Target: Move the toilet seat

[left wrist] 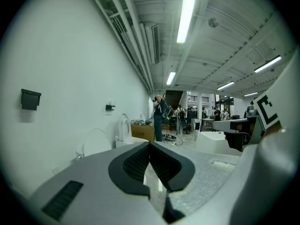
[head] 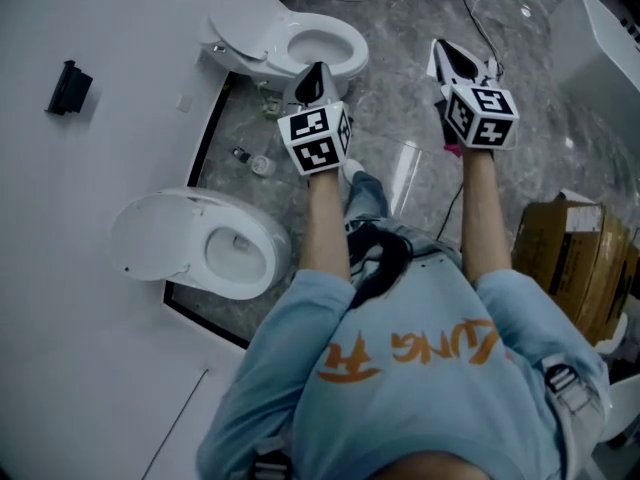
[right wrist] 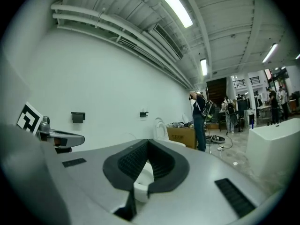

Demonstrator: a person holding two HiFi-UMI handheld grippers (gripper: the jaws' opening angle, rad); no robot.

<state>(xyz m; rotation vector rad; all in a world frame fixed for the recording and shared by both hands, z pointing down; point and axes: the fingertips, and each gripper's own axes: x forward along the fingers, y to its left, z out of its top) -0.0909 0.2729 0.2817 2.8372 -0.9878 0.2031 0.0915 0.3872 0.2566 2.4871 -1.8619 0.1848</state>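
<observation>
Two white toilets stand along the white wall on the left. The near toilet (head: 215,248) has its lid (head: 150,238) up against the wall. The far toilet (head: 300,43) also stands with its lid up. My left gripper (head: 316,72) is held out over the floor beside the far toilet's bowl, shut and holding nothing. My right gripper (head: 446,52) hangs further right over the grey floor, also shut and holding nothing. In the left gripper view the jaws (left wrist: 150,146) meet, with a raised lid (left wrist: 96,142) to their left. In the right gripper view a toilet bowl (right wrist: 142,176) shows behind the shut jaws (right wrist: 147,144).
A black holder (head: 68,88) is fixed to the wall. A cardboard box (head: 575,258) stands at the right, a white tub (head: 600,38) at the far right. A cable (head: 480,23) runs across the marble floor. Small bits (head: 262,165) lie between the toilets. People stand far down the hall.
</observation>
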